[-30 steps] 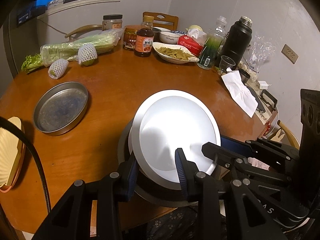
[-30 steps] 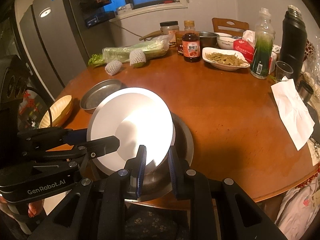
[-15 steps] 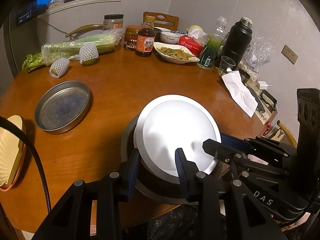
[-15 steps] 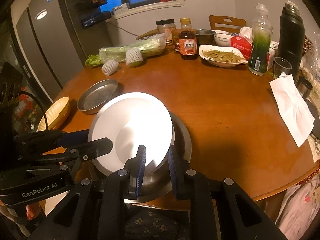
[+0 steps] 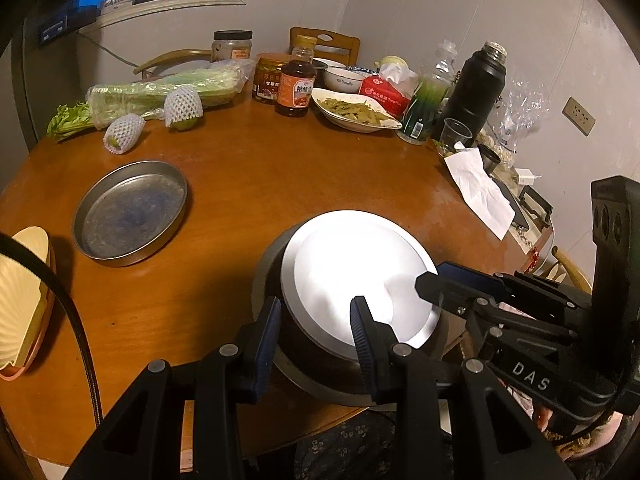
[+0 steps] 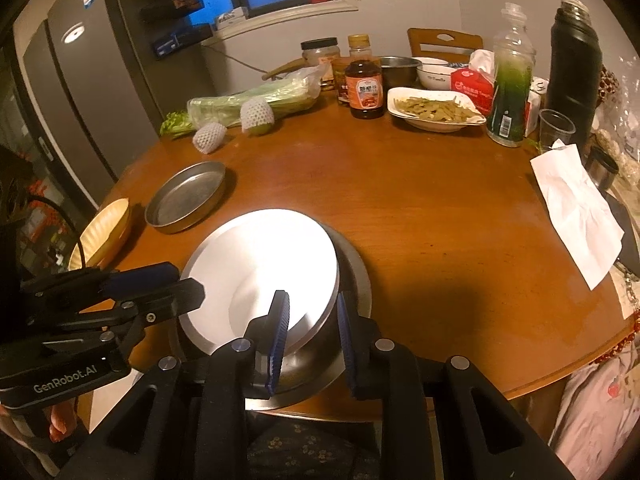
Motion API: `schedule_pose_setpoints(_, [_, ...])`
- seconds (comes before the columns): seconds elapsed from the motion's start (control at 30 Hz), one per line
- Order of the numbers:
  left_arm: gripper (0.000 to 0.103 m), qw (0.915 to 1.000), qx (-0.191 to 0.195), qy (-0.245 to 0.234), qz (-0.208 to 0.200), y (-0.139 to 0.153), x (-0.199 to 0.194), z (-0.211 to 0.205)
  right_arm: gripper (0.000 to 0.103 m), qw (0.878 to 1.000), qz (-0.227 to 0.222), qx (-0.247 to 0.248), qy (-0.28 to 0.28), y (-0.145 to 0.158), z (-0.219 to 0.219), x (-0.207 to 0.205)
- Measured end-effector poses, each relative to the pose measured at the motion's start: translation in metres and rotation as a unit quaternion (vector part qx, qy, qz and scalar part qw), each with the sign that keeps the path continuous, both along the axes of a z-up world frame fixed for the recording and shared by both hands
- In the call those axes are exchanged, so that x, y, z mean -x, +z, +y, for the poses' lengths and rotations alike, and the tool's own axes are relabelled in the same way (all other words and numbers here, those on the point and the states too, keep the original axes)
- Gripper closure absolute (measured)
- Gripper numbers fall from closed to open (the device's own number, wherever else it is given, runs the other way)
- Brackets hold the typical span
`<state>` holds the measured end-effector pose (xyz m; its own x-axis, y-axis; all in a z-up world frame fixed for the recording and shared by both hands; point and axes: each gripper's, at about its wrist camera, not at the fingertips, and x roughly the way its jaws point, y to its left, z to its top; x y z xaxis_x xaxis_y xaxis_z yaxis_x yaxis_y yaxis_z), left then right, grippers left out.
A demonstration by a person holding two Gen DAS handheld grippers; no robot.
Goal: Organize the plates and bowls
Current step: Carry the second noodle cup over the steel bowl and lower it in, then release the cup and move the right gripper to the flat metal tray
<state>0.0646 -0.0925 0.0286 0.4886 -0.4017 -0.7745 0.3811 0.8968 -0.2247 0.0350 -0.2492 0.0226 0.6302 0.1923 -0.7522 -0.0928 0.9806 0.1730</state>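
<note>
Bowl (image 5: 352, 280): steel, bright under the glare, resting in a wide steel plate (image 5: 264, 264) at the near edge of the round wooden table (image 5: 320, 176).
Left gripper (image 5: 316, 320): straddling the bowl's near-left rim, one finger (image 5: 266, 332) outside the wall, the other over the inside; pads on the rim, gripping it.
Right gripper (image 6: 310, 320): astride the bowl's near-right rim, one finger (image 6: 280, 320) over the inside, the other outside the wall; jaws have just been opening a little, and a gap shows between the outer pad and the wall, so no longer clamped.
Steel pan (image 5: 130, 214): shallow, round, left of the bowl and apart from it.
Yellow dish (image 5: 20, 292): ribbed, stacked in a pink one at the far-left table edge.
Far side of table: bagged greens (image 5: 160, 92), two fruits in foam nets (image 5: 182, 104), sauce bottle (image 5: 296, 84), plate of food (image 5: 352, 110), green bottle (image 5: 428, 100), black flask (image 5: 476, 84).
Right side: white paper (image 5: 480, 192) lying flat near the table edge.
Beyond the table: grey fridge (image 6: 80, 80) at left, window above.
</note>
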Motion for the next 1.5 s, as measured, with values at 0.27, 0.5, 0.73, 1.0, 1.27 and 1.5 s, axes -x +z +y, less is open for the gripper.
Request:
schedule_pose_setpoints(0.27, [0.067,0.9998,0.008,0.015,-0.006,0.005,-0.001,0.016,0.077,1.000,-0.010,-0.004,-0.007,0.010,0.001,-0.002])
schedule_pose_setpoints(0.5, [0.066,0.9988,0.015,0.045,-0.011,0.008,-0.004,0.043,0.076,1.000,-0.014,-0.003,0.012,0.019,0.021,-0.012])
schedule_pose_setpoints(0.73, [0.065,0.9949,0.012,0.100,-0.006,0.006,-0.022,0.081,0.076,0.999,-0.022,0.004,0.041,0.034,0.058,-0.034])
schedule_pose_setpoints(1.0, [0.064,0.9880,-0.016,0.153,-0.004,0.013,-0.059,0.124,0.075,0.998,-0.018,0.003,0.065,0.041,0.103,-0.074])
schedule_pose_setpoints(1.27, [0.064,0.9869,-0.026,0.159,0.011,0.016,-0.101,0.149,0.075,0.997,0.021,0.013,0.079,0.023,0.140,-0.118])
schedule_pose_setpoints(1.5, [0.064,0.9834,-0.046,0.169,0.048,-0.002,-0.140,0.163,0.075,0.995,0.074,0.014,0.066,-0.004,0.159,-0.148])
